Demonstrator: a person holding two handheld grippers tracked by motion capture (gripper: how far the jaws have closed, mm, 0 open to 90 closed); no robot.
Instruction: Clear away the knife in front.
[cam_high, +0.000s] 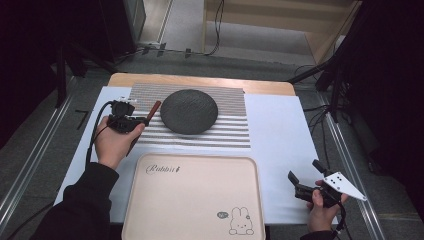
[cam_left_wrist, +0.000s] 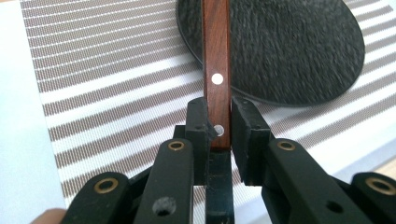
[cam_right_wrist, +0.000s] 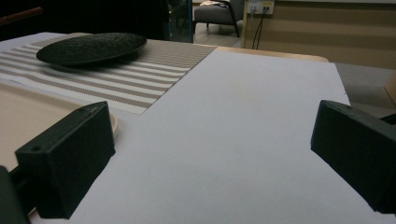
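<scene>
My left gripper (cam_high: 144, 120) is shut on a brown wooden handle (cam_high: 155, 108) with two pale rivets, held over the striped placemat (cam_high: 225, 135) just left of the dark round plate (cam_high: 189, 111). In the left gripper view the handle (cam_left_wrist: 217, 70) rises from between the jaws of the gripper (cam_left_wrist: 218, 128) and its far end crosses the plate's rim (cam_left_wrist: 289, 46). What the handle carries at its other end is hidden. My right gripper (cam_high: 305, 176) is open at the front right, low over the white sheet, nothing between its jaws (cam_right_wrist: 210, 158).
A beige tray (cam_high: 195, 200) with a rabbit drawing lies at the front centre, its corner (cam_right_wrist: 28, 112) to the left of the right gripper. The white sheet (cam_high: 280, 130) covers the wooden table (cam_high: 200, 80). Metal rails and cables run along both sides.
</scene>
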